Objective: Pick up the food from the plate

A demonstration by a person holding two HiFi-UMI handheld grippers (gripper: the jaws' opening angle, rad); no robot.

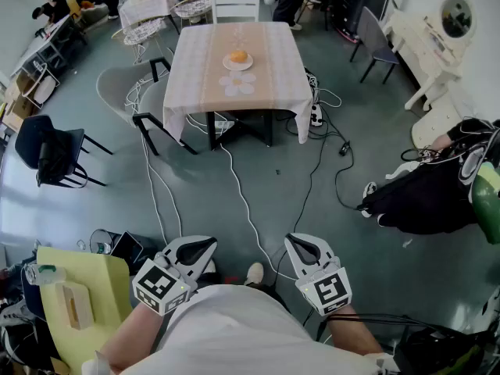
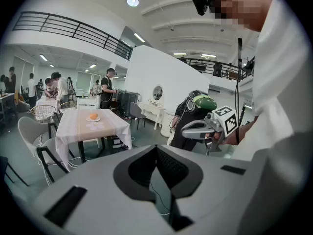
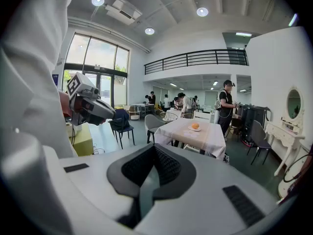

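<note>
An orange piece of food [image 1: 239, 55] lies on a white plate [image 1: 237, 66] in the middle of a cloth-covered table [image 1: 234, 92], far ahead of me. The left gripper view shows the same food [image 2: 93, 116] small and distant, and in the right gripper view the food [image 3: 195, 126] sits on its plate [image 3: 194, 129]. My left gripper [image 1: 205, 245] and right gripper [image 1: 294, 243] are held close to my body over the floor, several steps from the table. Both are shut with nothing between the jaws.
Cables [image 1: 242, 198] trail across the grey floor between me and the table. Chairs [image 1: 55, 155] stand to the left, a yellow cabinet [image 1: 74, 295] near left, and a black bag [image 1: 426, 194] to the right. A white chair [image 1: 235, 6] and several people are behind the table.
</note>
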